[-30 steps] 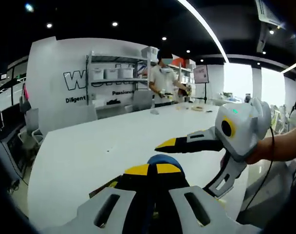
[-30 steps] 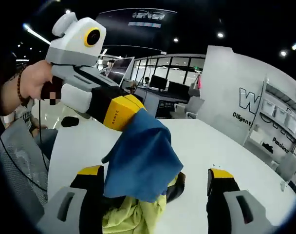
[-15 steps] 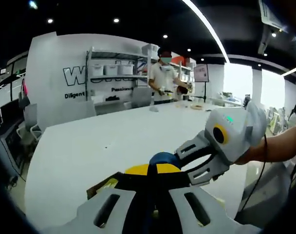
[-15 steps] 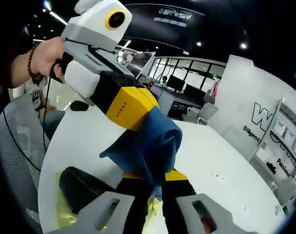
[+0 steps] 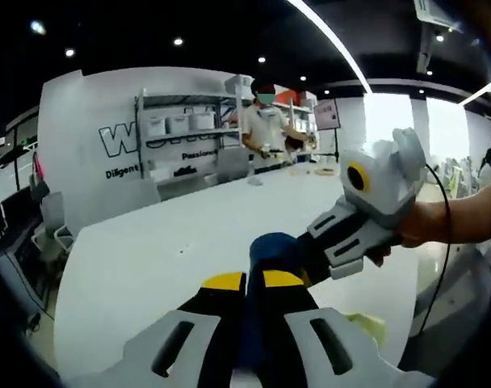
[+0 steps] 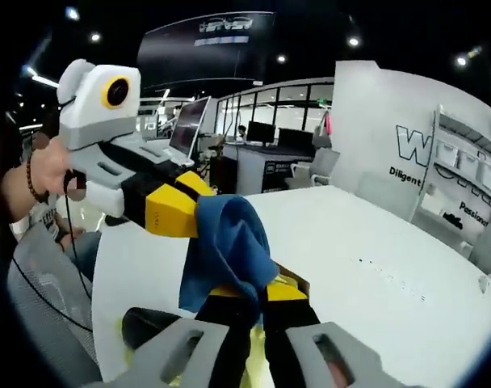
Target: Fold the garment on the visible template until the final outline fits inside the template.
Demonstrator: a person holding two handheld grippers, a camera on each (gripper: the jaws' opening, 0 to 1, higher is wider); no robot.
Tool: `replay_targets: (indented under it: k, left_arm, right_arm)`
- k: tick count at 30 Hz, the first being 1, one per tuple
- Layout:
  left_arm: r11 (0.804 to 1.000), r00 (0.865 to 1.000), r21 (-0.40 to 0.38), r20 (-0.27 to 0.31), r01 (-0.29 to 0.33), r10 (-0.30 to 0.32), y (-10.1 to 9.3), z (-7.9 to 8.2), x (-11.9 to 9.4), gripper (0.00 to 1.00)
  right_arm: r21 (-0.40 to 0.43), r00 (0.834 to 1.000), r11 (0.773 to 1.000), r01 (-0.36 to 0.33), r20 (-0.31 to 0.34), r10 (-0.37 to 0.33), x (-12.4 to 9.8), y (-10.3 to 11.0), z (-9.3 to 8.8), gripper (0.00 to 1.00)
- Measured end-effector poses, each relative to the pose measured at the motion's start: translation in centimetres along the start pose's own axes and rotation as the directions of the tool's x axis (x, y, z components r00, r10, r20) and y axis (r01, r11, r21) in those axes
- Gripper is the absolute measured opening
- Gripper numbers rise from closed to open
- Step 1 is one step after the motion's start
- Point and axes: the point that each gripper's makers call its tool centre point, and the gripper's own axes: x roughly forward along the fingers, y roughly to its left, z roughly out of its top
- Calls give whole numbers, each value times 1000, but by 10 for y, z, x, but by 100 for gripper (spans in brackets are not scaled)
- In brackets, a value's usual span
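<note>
Ahead of both grippers we see bare white table (image 5: 173, 242) (open passage). Close obstruction: the blue garment (image 6: 229, 246) bunched between left gripper (image 5: 253, 283) and right gripper (image 6: 258, 295).

A long white table (image 5: 173, 242) stretches away in the left gripper view, its far end bearing small items too blurred to identify. Behind it a person in a white shirt (image 5: 264, 129) stands beside metal shelving (image 5: 177, 133) holding white bins, against a white wall with dark lettering (image 5: 124, 141). In the right gripper view, the same white table (image 6: 375, 267) extends toward office desks with monitors (image 6: 270, 133), and a grey mesh chair (image 6: 48, 315) sits near the table's edge.
</note>
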Motion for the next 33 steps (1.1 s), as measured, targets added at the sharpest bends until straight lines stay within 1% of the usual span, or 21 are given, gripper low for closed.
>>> replay_targets:
  k: [1,2,3,5,9,12,13,16,18,20,22,24,25,26,27,28,29,30,31,32,33]
  left_arm:
    - [1000,1000,-1,2,-7,7,2,0,-2,8]
    - [1000,1000,0,3,-8,8,2,0,-3,9]
    - [1000,1000,-3,5,-13,13,4,0,-6,9]
    - [1000,1000,0,3,-20,20,6,-1,-9,11]
    - [999,999,16,-4,-42,42,10,-4,-16,15]
    - [995,996,29,-2,-93,94,20,-6,-24,23]
    - [992,993,33,-4,-120,120,25,-9,-28,26]
    - [991,992,31,-27,-126,127,31,-18,-32,25]
    - [991,990,20,-37,-132,133,33,-23,-34,25]
    - [991,989,2,-54,-136,136,34,-33,-35,25]
    - [992,988,-9,-95,-126,124,30,-48,-35,27]
    - [994,987,-15,-119,-109,107,25,-58,-34,28]
    - [996,987,-21,-138,-90,86,20,-65,-33,29]
    - [998,985,-31,-164,-53,47,11,-75,-31,29]
    - [999,982,-39,-189,-18,10,4,-82,-30,30]
    - [999,977,-48,-211,1,-11,0,-88,-30,30]
    - [999,975,-47,-220,9,-20,-2,-91,-29,30]
    - [1000,965,-9,-259,29,-31,-7,-103,-27,31]
    - [999,960,7,-277,40,-37,-9,-108,-26,32]
    - [999,957,11,-286,47,-42,-11,-110,-26,33]
    - [998,951,10,-304,62,-56,-15,-116,-24,35]
  right_arm:
    - [34,1000,999,-5,19,4,-2,0,4,0]
    - [45,1000,999,-6,28,5,-2,-1,5,0]
    - [77,999,997,-10,34,7,-5,-1,7,0]
    - [64,999,998,-4,40,1,-7,-4,9,0]
    - [66,999,998,12,46,-15,-9,-7,12,0]
    - [88,998,996,27,55,-32,-12,-11,14,0]
    - [107,997,994,37,62,-44,-15,-15,15,0]
    - [164,996,986,43,72,-55,-18,-19,15,0]
    - [160,995,986,56,75,-69,-21,-23,15,0]
    - [171,994,983,66,77,-80,-25,-26,14,0]
    - [192,993,979,65,85,-82,-27,-27,14,0]
    - [191,992,979,73,86,-90,-28,-27,15,0]
    - [185,992,979,80,84,-97,-29,-29,15,0]
    - [185,991,979,85,84,-101,-30,-30,15,0]
    - [186,991,979,85,84,-102,-30,-31,15,0]
    - [188,991,978,86,85,-104,-31,-31,15,0]
    - [189,991,978,87,86,-105,-31,-31,15,0]
    - [189,990,978,91,87,-109,-31,-32,15,0]
    - [192,990,977,94,87,-112,-32,-33,15,0]
    - [192,990,977,95,88,-113,-32,-33,15,0]
    - [192,989,977,97,91,-116,-32,-34,15,0]
